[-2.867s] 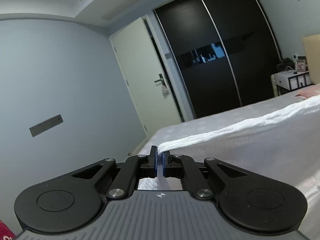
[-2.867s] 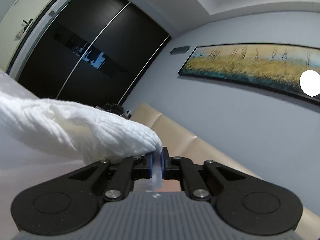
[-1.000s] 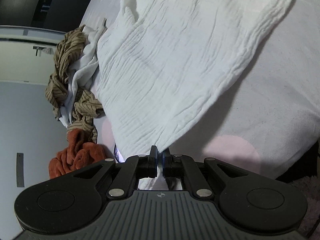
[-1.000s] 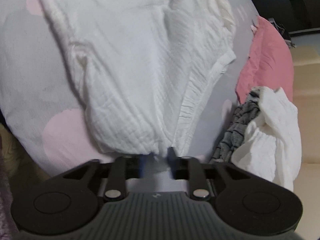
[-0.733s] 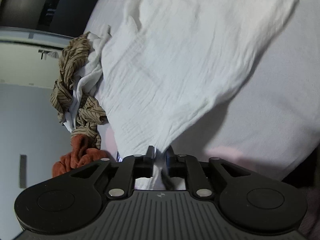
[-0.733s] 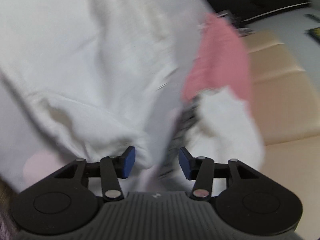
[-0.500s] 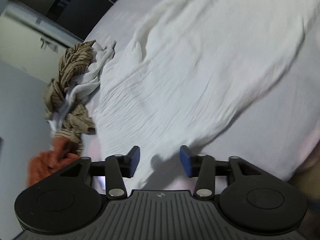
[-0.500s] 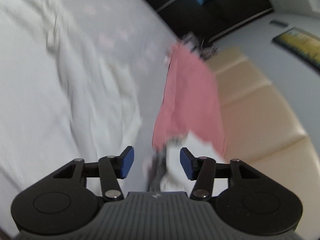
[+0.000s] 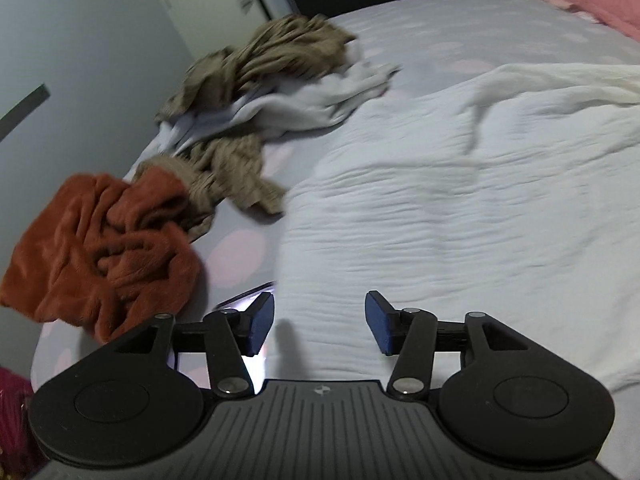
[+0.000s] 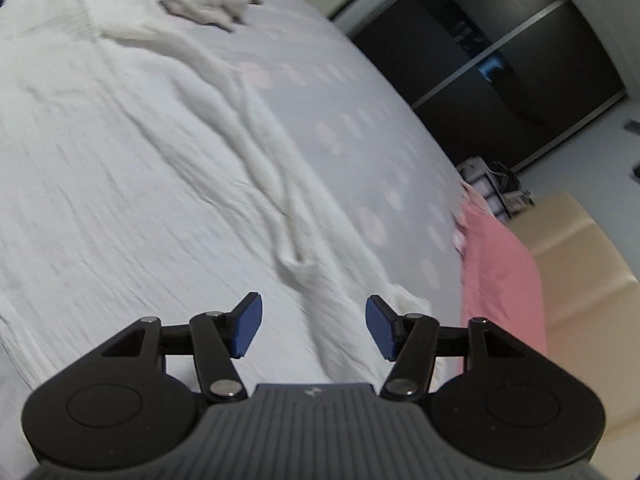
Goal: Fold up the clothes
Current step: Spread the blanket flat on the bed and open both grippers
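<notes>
Soft grey bedding with pale pink dots covers the big bed [image 9: 460, 36], and all the clothes lie on it.

Down low, the left gripper [image 9: 319, 323] has its two blue-tipped fingers wide apart with nothing between them. It hangs over the near edge of the white garment [image 9: 460, 208]. The right gripper [image 10: 314, 327] is wide apart too and holds nothing. It also hangs over the white garment [image 10: 120, 168], close to the garment's side nearest the pillow.

The white garment is crinkly and is spread out flat on the bed, with a long bunched fold running across it.

Just left of the white garment sits a messy pile. It has a brown striped cloth [image 9: 280, 52] tangled with a pale grey cloth [image 9: 288, 104]. Next to that, closer to the bed's near corner, is a rust-orange fuzzy cloth [image 9: 104, 248] in a lump.

On the other side of the white garment lies a pink pillow [image 10: 500, 276], up against a tan headboard [image 10: 580, 264]. Past the far end of the bed stands a dark wardrobe [image 10: 500, 52] with sliding doors.
</notes>
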